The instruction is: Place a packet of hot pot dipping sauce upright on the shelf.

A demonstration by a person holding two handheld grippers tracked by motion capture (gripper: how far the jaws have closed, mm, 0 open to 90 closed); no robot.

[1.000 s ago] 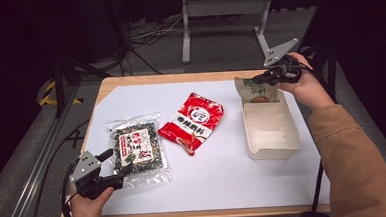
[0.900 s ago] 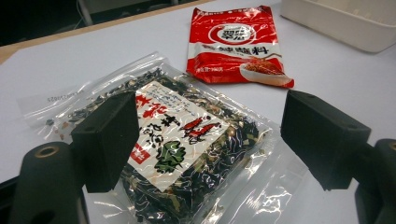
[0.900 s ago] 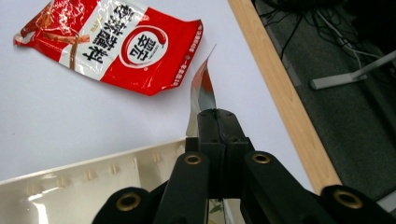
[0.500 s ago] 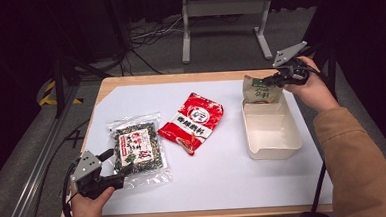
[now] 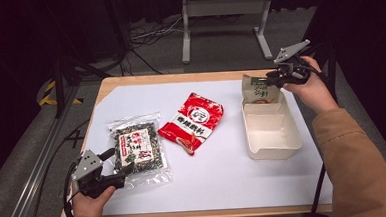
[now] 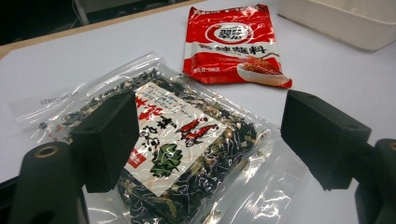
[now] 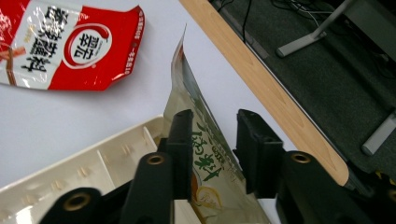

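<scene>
My right gripper (image 5: 274, 79) is at the far right corner of the table (image 5: 225, 187), its jaws pinching the top of a beige pouch (image 5: 256, 89) that stands tilted at the far end of the cream tray (image 5: 272, 132); in the right gripper view the pouch (image 7: 205, 158) sits between the two black jaws, one pad against its printed face, and I can make out green characters on it but cannot read them. The pouch's lower edge seems to rest at the tray's (image 7: 93, 172) end wall; whether it touches the floor of the tray I cannot tell. My left gripper (image 5: 115, 165) rests at the near left edge, jaws spread wide and straddling the near corner of a clear packet (image 5: 138, 149) of dark dried flakes, pinching nothing. In the left gripper view that clear packet (image 6: 173, 149) carries a white label with red and black characters and a green leaf drawing. Beyond it lies a red sachet (image 6: 231, 44) with a white round emblem and white characters, flat on the white table, between packet and tray.
</scene>
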